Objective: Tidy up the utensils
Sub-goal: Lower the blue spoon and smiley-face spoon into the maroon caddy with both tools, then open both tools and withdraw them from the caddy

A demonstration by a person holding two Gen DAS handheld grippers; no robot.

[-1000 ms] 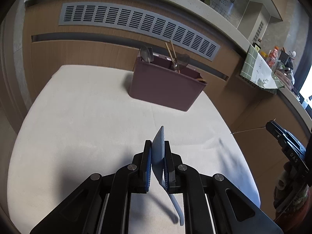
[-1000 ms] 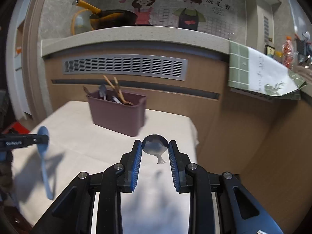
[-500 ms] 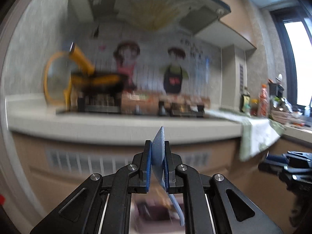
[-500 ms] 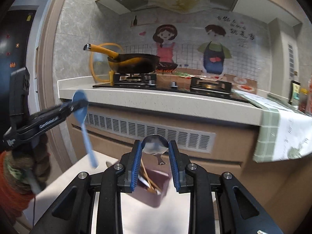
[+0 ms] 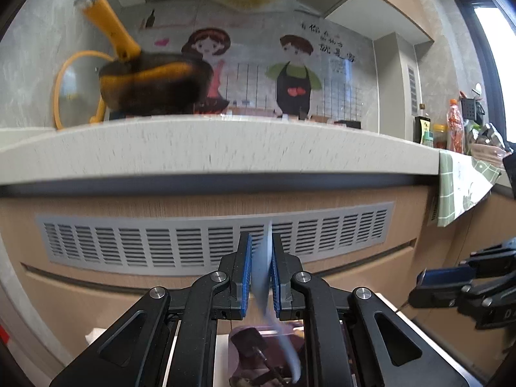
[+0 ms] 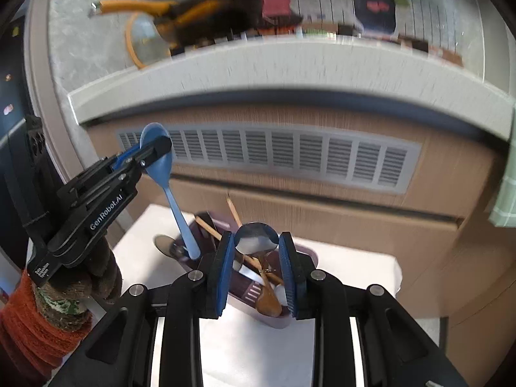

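Right wrist view: my right gripper (image 6: 256, 271) is clamped on the bowl of a metal spoon (image 6: 256, 242), which sits between the blue pads (image 6: 222, 274) with its handle pointing down toward the purple utensil holder (image 6: 290, 317). The holder stands on the white counter (image 6: 348, 267) and already carries wooden chopsticks (image 6: 233, 211), a wooden spoon (image 6: 268, 300) and other cutlery too blurred to name. To the left, my left gripper (image 6: 151, 154) is closed on the bowl of a blue plastic spoon (image 6: 163, 167); its handle hangs down with the tip at the left rim of the holder, and I cannot tell whether it touches. White lettering on the left gripper's body reads "GenRobot.AI"; a smaller white label near its base is too small to read. My gloved left hand (image 6: 87, 274) grips the tool.

From the left wrist view, the blue spoon (image 5: 266, 264) is seen edge-on between the left gripper's (image 5: 260, 274) pads, its handle curving down over the holder (image 5: 258, 348) below. The right gripper (image 5: 451, 287) shows at the right edge. Behind, a grey vent grille (image 5: 193, 242) runs across the wooden cabinet front, and a wall mural (image 5: 290, 74) shows two cartoon cooks with handwritten characters I cannot read. Bottles (image 5: 454, 129) stand at the far right, their labels illegible.
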